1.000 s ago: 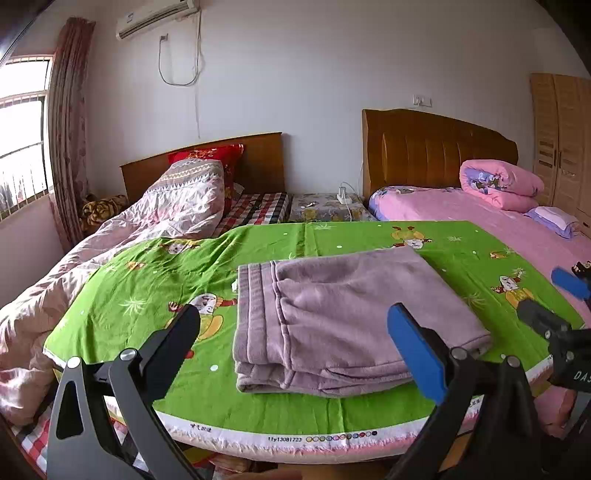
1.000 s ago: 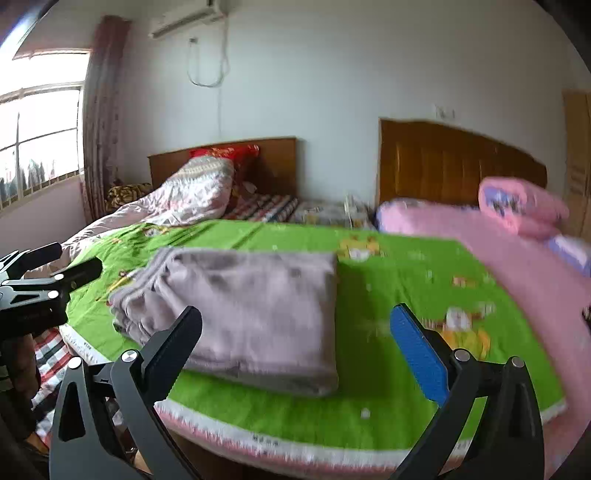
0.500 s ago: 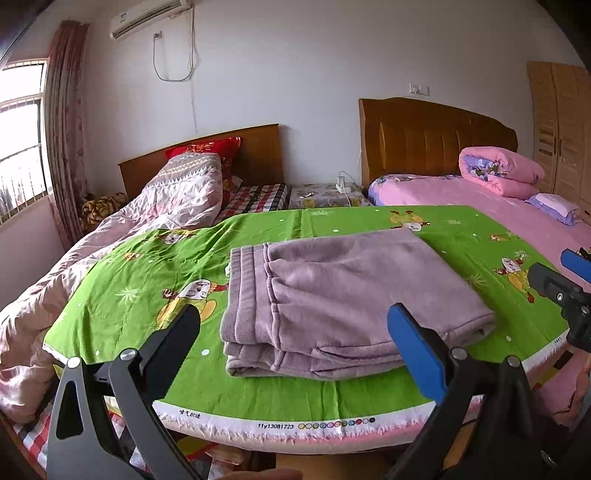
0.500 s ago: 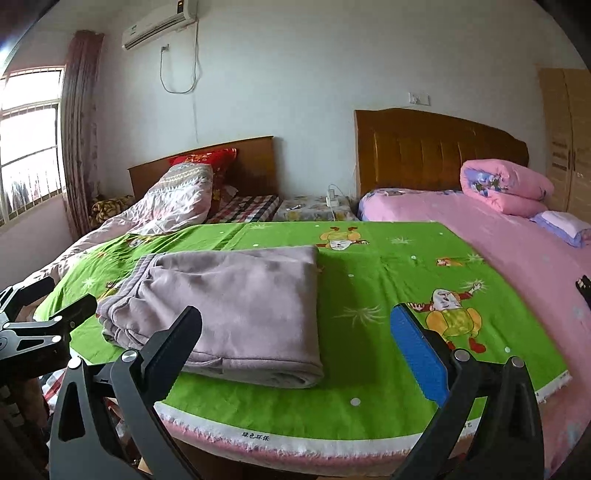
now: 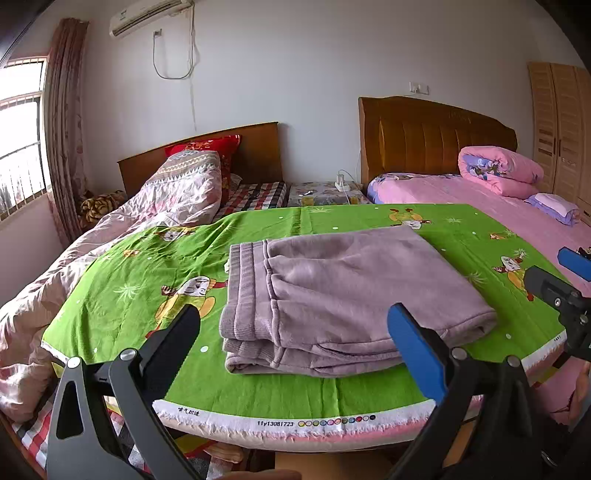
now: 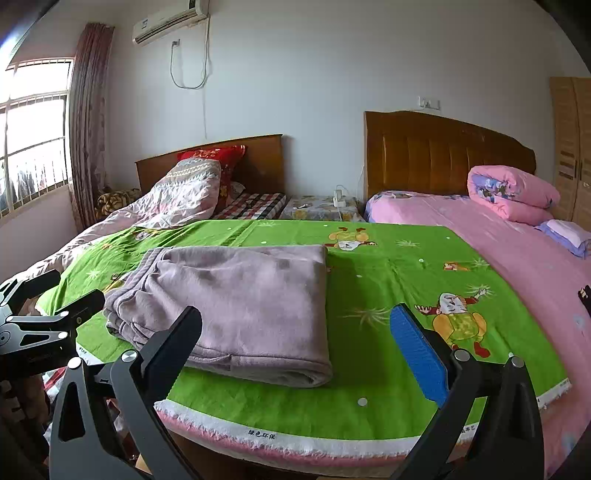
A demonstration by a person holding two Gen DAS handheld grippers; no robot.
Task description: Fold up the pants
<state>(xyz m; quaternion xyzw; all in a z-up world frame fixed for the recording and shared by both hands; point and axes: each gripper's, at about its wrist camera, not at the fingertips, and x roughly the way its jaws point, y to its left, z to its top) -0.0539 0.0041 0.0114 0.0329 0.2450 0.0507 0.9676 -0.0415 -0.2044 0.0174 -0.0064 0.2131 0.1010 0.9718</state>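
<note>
My left claw (image 5: 295, 343) and right claw (image 6: 295, 343) both gape wide, empty, before the folded fuzzy mauve pants (image 5: 343, 295) on the green cartoon cloth (image 5: 122, 295); only the left view shows the ribbed waistband (image 5: 240, 288) clearly.

Green cartoon-print cloth (image 5: 118, 295) covers the tabletop. Behind it at 11 o'clock, a bed with a pinkish quilt (image 5: 177, 195), a red pillow (image 5: 203, 146) and a wooden headboard (image 5: 258, 147). At 1 o'clock, a pink bed (image 5: 480, 199) with a rolled pink blanket (image 5: 498, 170). Nightstand (image 5: 325, 194) sits between the beds. Air conditioner (image 5: 147, 14) at 11 high on the wall, window (image 6: 33, 129) and curtain (image 6: 88, 110) at 9, wardrobe (image 5: 561, 129) at 3.
</note>
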